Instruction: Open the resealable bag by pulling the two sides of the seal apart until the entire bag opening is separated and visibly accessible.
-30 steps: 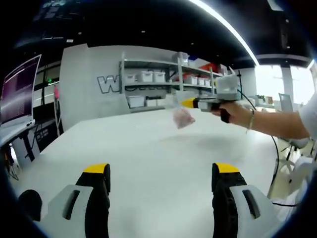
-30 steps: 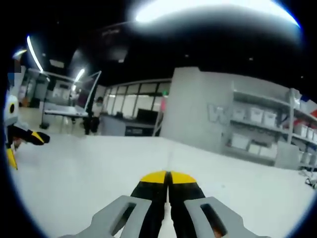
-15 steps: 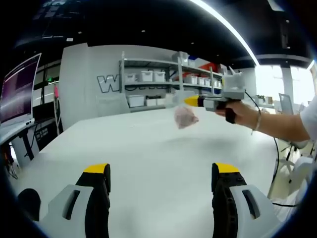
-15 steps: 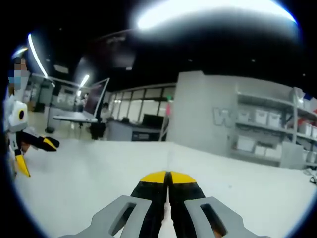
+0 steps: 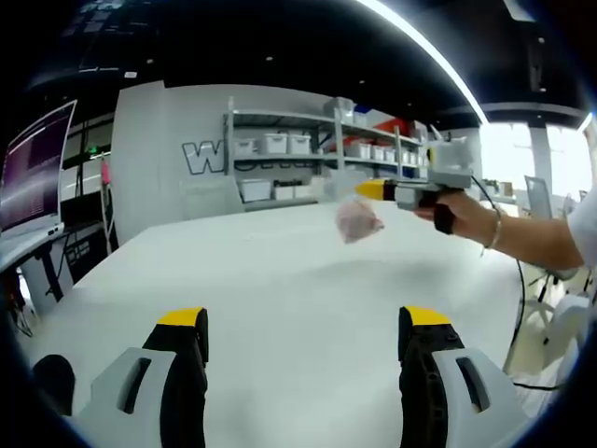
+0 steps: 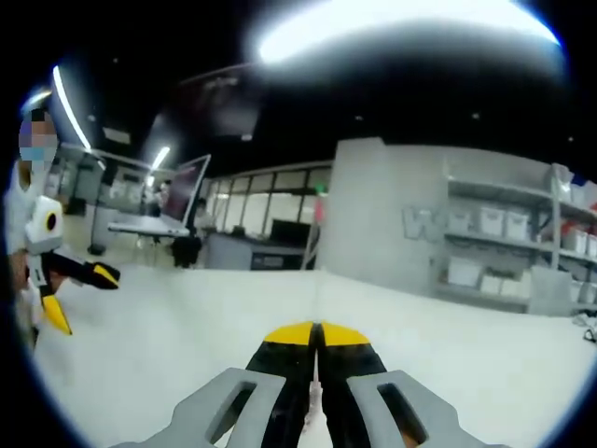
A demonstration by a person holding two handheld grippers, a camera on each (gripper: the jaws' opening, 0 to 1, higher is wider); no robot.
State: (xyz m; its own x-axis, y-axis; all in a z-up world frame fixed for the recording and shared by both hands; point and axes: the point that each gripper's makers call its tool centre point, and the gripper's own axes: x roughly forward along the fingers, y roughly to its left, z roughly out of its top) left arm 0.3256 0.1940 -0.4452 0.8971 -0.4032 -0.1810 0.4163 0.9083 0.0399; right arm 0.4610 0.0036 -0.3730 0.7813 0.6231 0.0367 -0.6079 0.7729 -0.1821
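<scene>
While the resealable bag [image 5: 357, 220] hangs in the air over the white table [image 5: 280, 289], the right gripper [image 5: 367, 191] pinches its top edge, jaws pressed together on the plastic. Seen from the left gripper view, the bag dangles below the yellow tips, a small clear pouch with something pinkish inside, its long axis roughly vertical, the seal end uppermost at the pinch. A hand [image 5: 459, 213] and forearm reach in from the right behind that tool.

In the right gripper view, the right gripper's own jaws [image 6: 316, 338] meet at the yellow tips with only a thin sliver of pale film between them; the bag itself is hard to make out there.

The left gripper [image 5: 306, 322] has its jaws spread wide with nothing between them, low over the table. In the right gripper view it appears at the far left edge [image 6: 79, 294], also splayed.

Key relation: the bag lies ahead of the left gripper, up and to its right, well apart from it. Judgement: the free side of the seal has no hold yet, so the left gripper likely must rise and travel toward the bag's top edge, meeting it beside the right gripper's pinch.
</scene>
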